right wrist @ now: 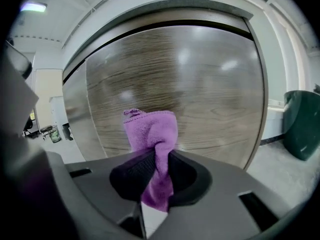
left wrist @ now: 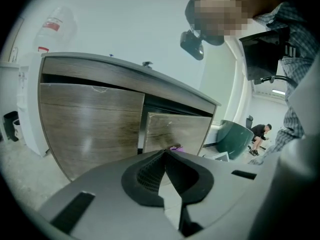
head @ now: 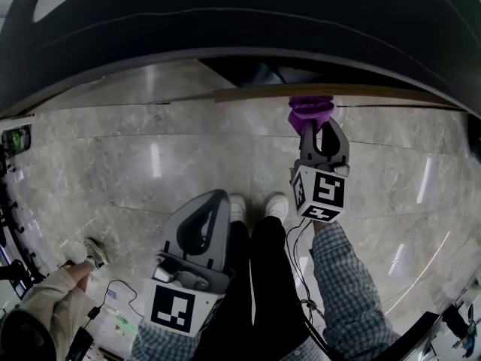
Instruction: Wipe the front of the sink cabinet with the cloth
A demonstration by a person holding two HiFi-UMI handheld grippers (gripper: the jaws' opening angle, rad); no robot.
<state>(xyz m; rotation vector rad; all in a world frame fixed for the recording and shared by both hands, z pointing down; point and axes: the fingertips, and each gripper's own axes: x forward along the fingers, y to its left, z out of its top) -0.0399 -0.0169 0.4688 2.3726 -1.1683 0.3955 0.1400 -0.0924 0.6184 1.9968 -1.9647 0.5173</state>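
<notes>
Nearest, the left tongs [head: 218,198] hang low beside the person's legs. They are clenched tip to tip on nothing and point toward the shoes [head: 276,204] and the pale floor [head: 135,156]. Further out, the right tongs [right wrist: 159,156] are clamped on the purple cloth [right wrist: 152,129], pinched at its middle. A bunched wad stands up past the tips and a tail hangs below. Beyond it lies the wood-grain cabinet front [right wrist: 200,84], with the wad close to the lower part of a door. Whether the wad touches the panel I cannot quite tell from either view. The step in hand seems to be bringing the cloth to the door. The next move calls for pressing the wad flat on the panel and sweeping across, with the hard tips kept off the wood.
</notes>
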